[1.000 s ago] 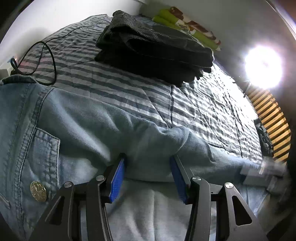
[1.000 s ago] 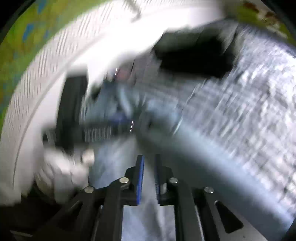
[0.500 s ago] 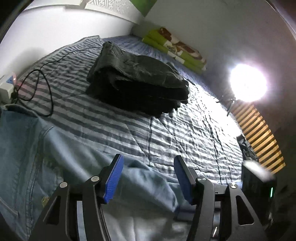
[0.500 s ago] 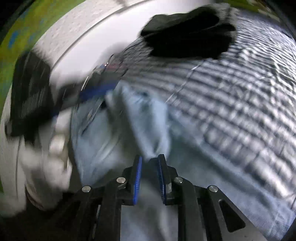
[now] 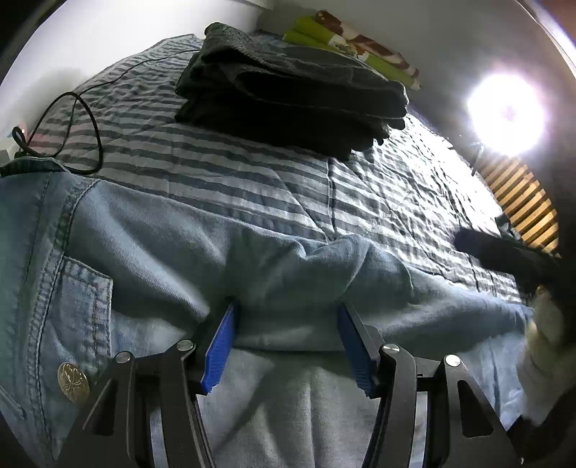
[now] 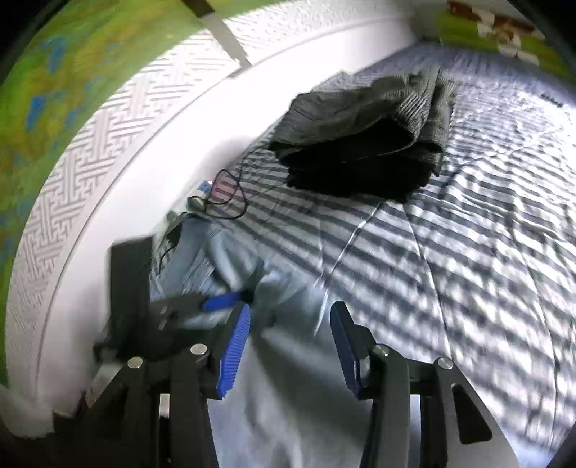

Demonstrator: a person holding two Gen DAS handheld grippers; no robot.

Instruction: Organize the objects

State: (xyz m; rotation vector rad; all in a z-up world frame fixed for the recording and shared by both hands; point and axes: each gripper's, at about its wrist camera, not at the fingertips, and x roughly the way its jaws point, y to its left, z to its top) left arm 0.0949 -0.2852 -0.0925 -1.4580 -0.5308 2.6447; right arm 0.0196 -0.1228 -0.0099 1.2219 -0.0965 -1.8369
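Light blue jeans (image 5: 144,252) lie on a striped bed cover (image 5: 396,187). My left gripper (image 5: 288,324) points down at them, its blue pads set against both sides of a bunched fold of denim. In the right wrist view the jeans (image 6: 288,396) run under my right gripper (image 6: 289,345). Its jaws are opening, and the cloth lies loose between the pads without being pressed. The left gripper's blue fingers (image 6: 219,300) show blurred just left of it. A gloved hand (image 5: 547,324) holding the right gripper shows at the right edge of the left wrist view.
A stack of dark folded clothes (image 5: 288,82) (image 6: 360,144) sits farther up the bed. A black cable (image 5: 86,118) loops near the white wall on the left. Green bedding (image 5: 342,32) lies at the head. A bright lamp (image 5: 507,115) and wooden slats (image 5: 525,201) are at the right.
My right gripper, nearly shut on the jeans before, has spread its jaws and let the cloth go. My left gripper lifted with the fold, then came back down.
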